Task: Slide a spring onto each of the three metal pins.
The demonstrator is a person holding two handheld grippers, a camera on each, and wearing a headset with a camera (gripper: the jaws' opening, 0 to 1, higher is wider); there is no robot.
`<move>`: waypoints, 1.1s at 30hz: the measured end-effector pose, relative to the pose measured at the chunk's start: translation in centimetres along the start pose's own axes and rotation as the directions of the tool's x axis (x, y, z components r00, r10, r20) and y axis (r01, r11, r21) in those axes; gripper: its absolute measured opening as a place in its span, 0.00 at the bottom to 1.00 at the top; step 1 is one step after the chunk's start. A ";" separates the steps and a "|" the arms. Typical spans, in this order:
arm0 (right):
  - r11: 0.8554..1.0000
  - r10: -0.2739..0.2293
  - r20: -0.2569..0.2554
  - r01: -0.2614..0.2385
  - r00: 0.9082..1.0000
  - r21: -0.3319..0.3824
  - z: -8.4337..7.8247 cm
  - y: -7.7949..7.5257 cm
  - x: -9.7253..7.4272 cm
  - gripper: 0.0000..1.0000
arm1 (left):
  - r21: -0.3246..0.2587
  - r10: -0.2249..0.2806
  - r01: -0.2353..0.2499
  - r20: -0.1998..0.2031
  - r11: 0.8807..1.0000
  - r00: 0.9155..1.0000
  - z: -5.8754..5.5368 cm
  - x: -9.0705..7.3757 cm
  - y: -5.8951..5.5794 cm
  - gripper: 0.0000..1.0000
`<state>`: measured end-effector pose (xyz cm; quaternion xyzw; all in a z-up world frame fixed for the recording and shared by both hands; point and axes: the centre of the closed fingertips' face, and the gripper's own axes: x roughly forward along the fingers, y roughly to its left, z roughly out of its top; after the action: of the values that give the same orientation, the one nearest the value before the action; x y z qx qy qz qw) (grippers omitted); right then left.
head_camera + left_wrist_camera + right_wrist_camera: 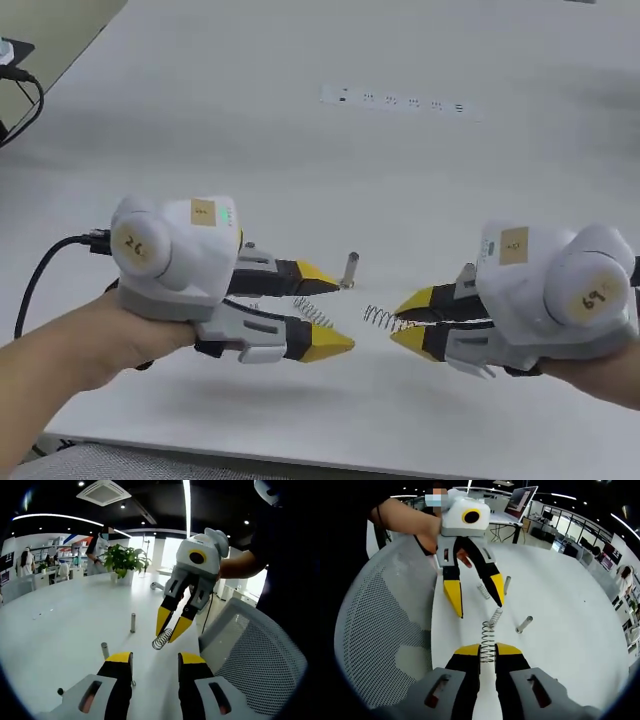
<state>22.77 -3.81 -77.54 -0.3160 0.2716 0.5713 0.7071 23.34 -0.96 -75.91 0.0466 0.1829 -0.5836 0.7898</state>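
At the left of the head view the left gripper (328, 310) hangs low over the white desk (300, 160). Its jaws are spread wide and hold nothing. Between those yellow tips, a little right of them, a loose spring (312, 312) lies on the desk. Toward the middle of the frame, just above the gap between the two grippers, a pin (351, 270) stands upright and bare. In the left gripper view a second pin (105, 650) stands lower left of centre, also with no spring on it. Right of centre in the head view a held spring (378, 318) sticks out leftward from the right gripper (405, 320). That gripper's jaws are pinched narrow on the spring's end, and its free end points at the left gripper. A power strip (400, 102) lies at the upper middle of the desk, well apart from the work.

As I judge it, the task is barely begun. No pin in view wears a spring, one spring is gripped, one waits on the desk, and I cannot make out a third spring or pin.
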 end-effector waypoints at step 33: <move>0.990 0.052 0.069 -0.043 0.996 -0.132 2.0 0.9 -0.6 0.07 | 0.007 -0.066 0.065 0.076 0.998 0.995 1.5 1.4 -1.5 0.05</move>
<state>21.78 -2.55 -75.94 -0.3338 0.2154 0.6156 0.6806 22.65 -3.17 -74.83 0.0202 0.1526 -0.6110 0.7765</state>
